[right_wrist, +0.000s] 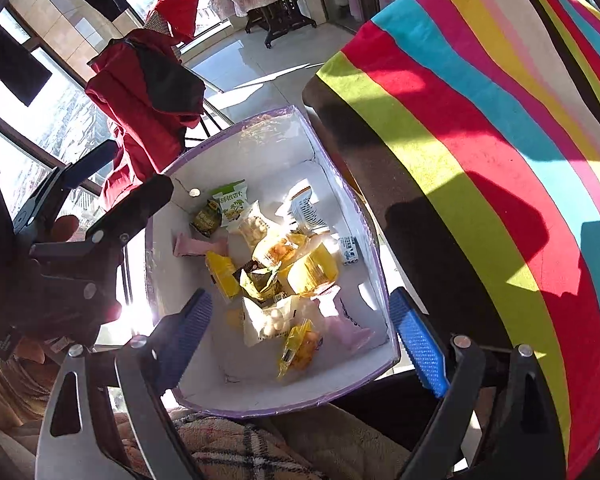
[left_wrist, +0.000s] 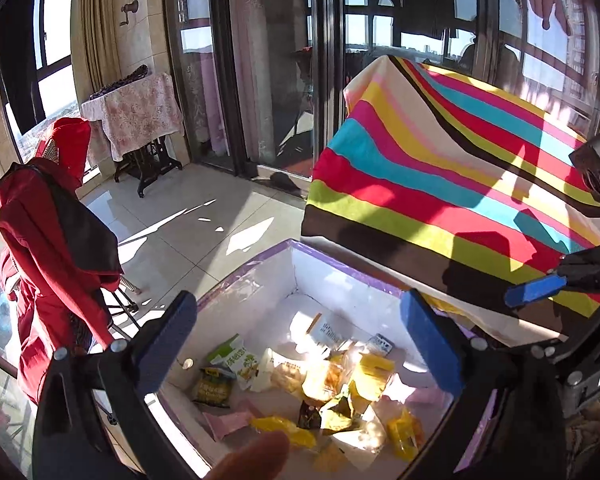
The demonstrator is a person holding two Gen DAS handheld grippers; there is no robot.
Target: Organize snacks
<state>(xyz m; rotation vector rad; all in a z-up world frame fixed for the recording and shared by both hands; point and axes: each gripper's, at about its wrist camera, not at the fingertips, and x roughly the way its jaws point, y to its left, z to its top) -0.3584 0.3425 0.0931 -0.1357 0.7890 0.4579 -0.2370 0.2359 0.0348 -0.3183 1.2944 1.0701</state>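
A white box with a purple rim sits low beside the striped table. Inside lie several snack packets: a green and white pack, yellow packs, pink wafers, a white pack of round snacks. My left gripper is open and empty above the box. My right gripper is open and empty above the box's near end. The right gripper's blue fingers show at the right edge of the left wrist view. The left gripper shows at the left of the right wrist view.
A table under a striped cloth stands right of the box. A red jacket on a chair is to the left. A small cloth-covered table stands by the windows. A plaid blanket lies under the box's near edge.
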